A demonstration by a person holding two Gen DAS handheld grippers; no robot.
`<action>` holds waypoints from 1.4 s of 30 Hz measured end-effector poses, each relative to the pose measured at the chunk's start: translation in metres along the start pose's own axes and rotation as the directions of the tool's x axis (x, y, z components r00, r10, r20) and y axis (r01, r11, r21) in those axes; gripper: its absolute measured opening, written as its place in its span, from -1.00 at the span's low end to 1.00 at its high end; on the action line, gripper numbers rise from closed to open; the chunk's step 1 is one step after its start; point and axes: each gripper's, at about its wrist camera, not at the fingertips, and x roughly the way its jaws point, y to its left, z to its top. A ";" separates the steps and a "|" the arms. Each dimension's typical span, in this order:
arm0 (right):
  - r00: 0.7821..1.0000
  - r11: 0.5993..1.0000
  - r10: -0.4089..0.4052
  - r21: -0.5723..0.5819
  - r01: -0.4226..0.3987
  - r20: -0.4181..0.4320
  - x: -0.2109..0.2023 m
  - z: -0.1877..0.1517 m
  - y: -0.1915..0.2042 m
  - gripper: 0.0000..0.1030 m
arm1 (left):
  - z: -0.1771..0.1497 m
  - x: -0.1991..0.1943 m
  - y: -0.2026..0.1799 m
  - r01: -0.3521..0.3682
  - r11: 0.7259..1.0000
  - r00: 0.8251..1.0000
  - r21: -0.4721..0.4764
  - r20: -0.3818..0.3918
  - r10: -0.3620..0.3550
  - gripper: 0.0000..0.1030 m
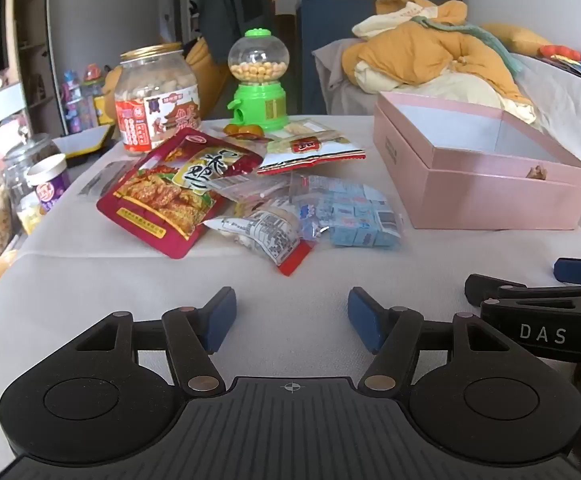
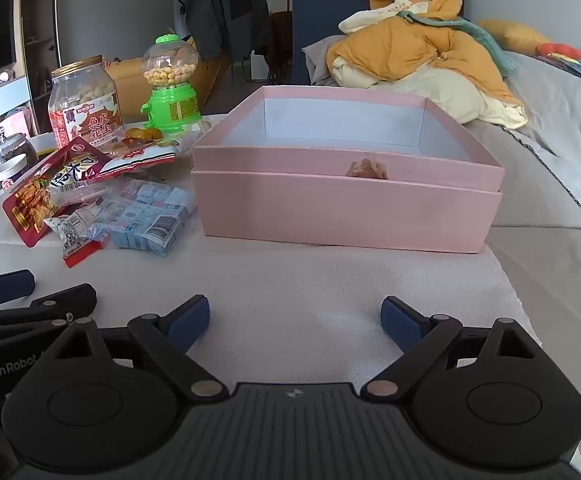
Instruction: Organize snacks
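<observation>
A heap of crinkly snack packets point(image 1: 226, 196) lies left of the open pink cardboard box point(image 1: 490, 200) on the white-clothed tabletop point(image 1: 130, 280), both hand-held grippers, left point(image 1: 291, 319) and right point(image 2: 295, 323), spread empty short of them; sorting seems barely begun, with a packet pickup likely next.

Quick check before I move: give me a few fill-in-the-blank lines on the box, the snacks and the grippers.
1. The box is coloured ____.
2. The dispenser has a ____ base.
3. Both the left gripper and the right gripper are ____, holding nothing.
4. The red pouch lies to the ____ of the box in both views.

Missing words: pink; green; open; left
</observation>
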 end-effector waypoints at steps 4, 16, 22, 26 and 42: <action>1.000 1.000 0.003 0.003 -0.003 0.000 0.003 0.001 0.002 0.80 | 0.000 0.000 0.001 0.007 1.000 1.000 -0.010 -0.002 -0.007 0.33; 1.000 1.000 0.008 -0.003 -0.008 0.010 0.001 -0.001 0.002 0.81 | 0.000 0.000 0.001 0.007 1.000 1.000 -0.009 -0.002 -0.007 0.33; 1.000 1.000 0.013 -0.001 -0.013 0.009 0.002 -0.001 0.001 0.82 | 0.000 -0.002 0.000 0.008 1.000 1.000 -0.010 -0.003 -0.008 0.33; 1.000 1.000 0.014 0.001 -0.014 0.012 0.002 -0.002 0.001 0.82 | 0.003 0.001 0.000 0.011 1.000 1.000 -0.014 -0.004 -0.011 0.33; 1.000 1.000 0.013 0.001 -0.013 0.011 0.001 -0.001 0.001 0.82 | -0.001 -0.002 0.002 0.011 1.000 1.000 -0.017 -0.002 -0.011 0.33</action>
